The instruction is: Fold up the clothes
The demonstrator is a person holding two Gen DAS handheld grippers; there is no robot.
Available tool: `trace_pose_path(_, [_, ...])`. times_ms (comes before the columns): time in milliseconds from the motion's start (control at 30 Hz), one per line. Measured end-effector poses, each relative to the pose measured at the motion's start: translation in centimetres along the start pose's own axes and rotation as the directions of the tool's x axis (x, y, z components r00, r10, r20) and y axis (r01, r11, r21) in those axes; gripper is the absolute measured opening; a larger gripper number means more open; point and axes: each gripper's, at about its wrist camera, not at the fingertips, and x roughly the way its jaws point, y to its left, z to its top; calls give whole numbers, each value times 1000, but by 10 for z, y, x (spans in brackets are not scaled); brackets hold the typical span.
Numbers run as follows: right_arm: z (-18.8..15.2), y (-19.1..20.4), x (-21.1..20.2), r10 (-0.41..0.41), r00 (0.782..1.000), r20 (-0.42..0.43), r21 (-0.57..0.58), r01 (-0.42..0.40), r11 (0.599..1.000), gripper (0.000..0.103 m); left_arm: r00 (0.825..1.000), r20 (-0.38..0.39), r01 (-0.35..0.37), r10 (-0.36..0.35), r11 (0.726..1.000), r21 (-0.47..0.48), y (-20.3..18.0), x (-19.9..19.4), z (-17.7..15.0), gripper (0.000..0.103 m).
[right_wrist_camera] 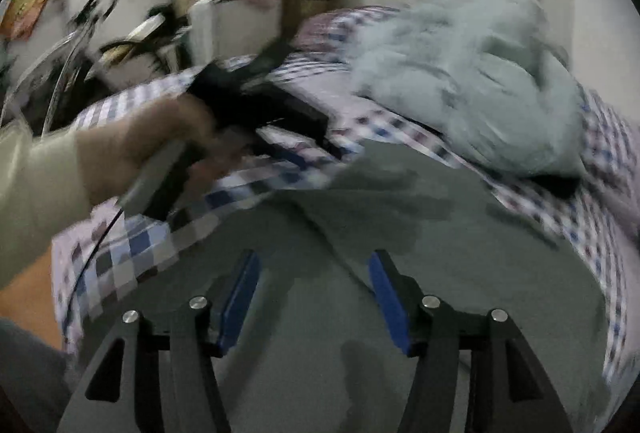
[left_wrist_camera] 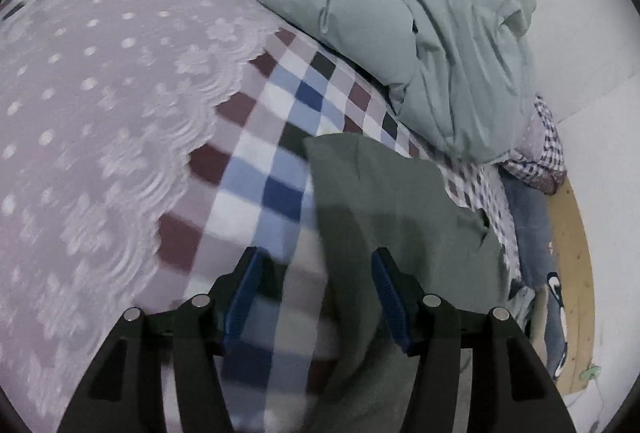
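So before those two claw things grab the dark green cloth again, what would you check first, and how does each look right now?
1. Left gripper open, nothing pinched: ok.
2. Right gripper open, nothing pinched: ok.
3. Dark green garment lying on the checked bedsheet, under both grippers: ok.
4. Garment lying flat and smooth: cannot tell; the right wrist view is blurred.
5. Garment's left edge visible for a grasp: ok.
6. Pale green quilt clear of the garment: cannot tell; it lies bunched close behind.
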Motion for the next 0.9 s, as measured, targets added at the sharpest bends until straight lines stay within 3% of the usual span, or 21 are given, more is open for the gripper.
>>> trace_pose_path(167, [2, 30, 31, -42, 999, 17, -125, 43, 991, 59, 998, -5, -64, 64, 995, 73, -23, 23, 23, 58])
trace_pose_path(200, [1, 33, 35, -54, 998, 18, -145, 56, 988, 59, 997, -8, -72, 73, 994, 84, -26, 27, 29, 46])
trace_pose_path(233, [0, 34, 36, -68, 998, 16, -164, 70, 984, 59, 995, -14, -93, 95, 992, 85, -26, 31, 34, 23])
trace_pose_path(300, [-3, 36, 38, -95, 995, 12, -197, 95, 976, 59, 991, -28, -131, 134, 988, 87, -26, 39, 45, 7])
trace_pose_path(333, [-4, 35, 39, -107, 994, 10, -206, 107, 973, 58, 992, -36, -120, 124, 989, 90, -26, 42, 48, 4])
trace_pose_path(533, [3, 24, 53, -122, 992, -4, -210, 119, 971, 57, 993, -67, -93, 101, 988, 121, -28, 53, 69, 3])
trace_pose_path(700, [8, 25, 82, -148, 988, -53, -256, 130, 958, 47, 991, -77, -93, 109, 979, 183, -35, 59, 77, 3])
trace_pose_path(900, [13, 16, 110, -168, 978, -127, -232, 135, 963, 36, 994, -64, -68, 83, 975, 211, -30, 59, 80, 3])
